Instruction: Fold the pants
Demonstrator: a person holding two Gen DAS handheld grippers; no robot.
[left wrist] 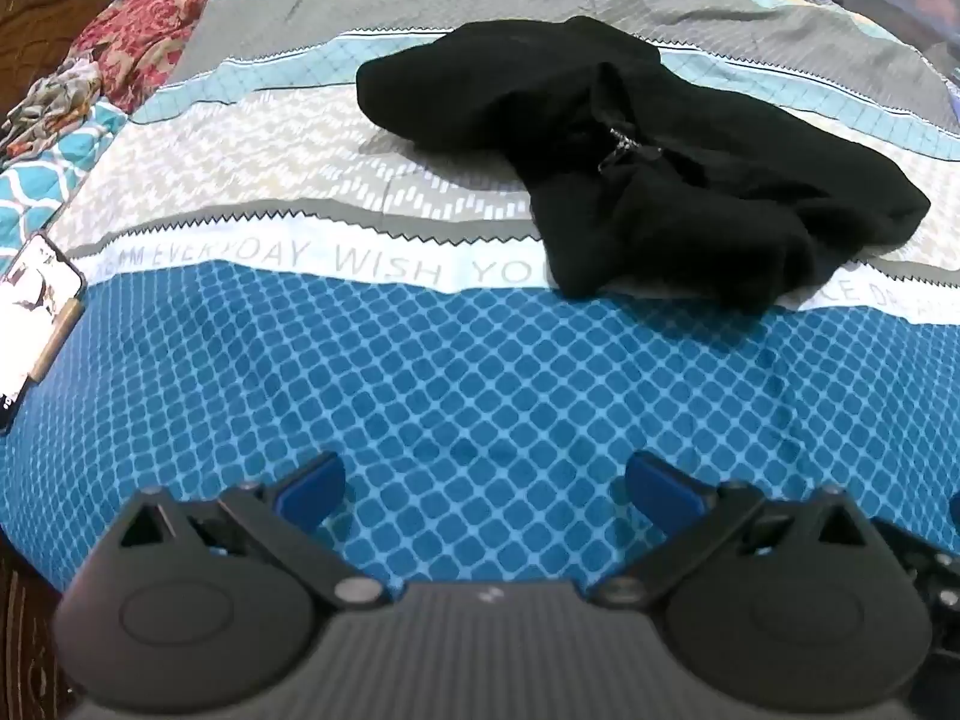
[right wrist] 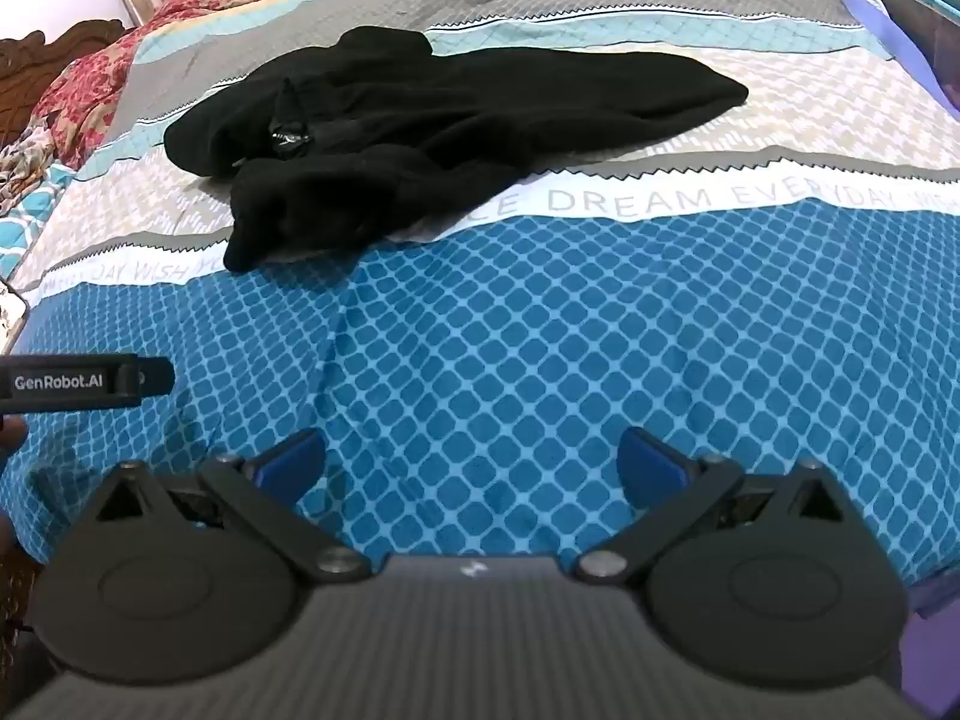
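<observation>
Patterned bedspread point(left wrist: 480, 372); black pants point(left wrist: 630, 162) crumpled, unfolded; both tongs point(left wrist: 485, 480) point(right wrist: 471, 459) spread wide, empty.

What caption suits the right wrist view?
Open right gripper hovers above patterned bedspread, crumpled black pants lying ahead.

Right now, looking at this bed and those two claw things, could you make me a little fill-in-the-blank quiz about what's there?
1. The crumpled pants are coloured ____.
2. Both the left gripper and the right gripper have jaws that are ____, holding nothing.
3. The pants lie on a patterned ____.
4. On the bedspread, the printed word after "DREAM" is ____.

Missing words: black; open; bedspread; EVERYDAY
</observation>
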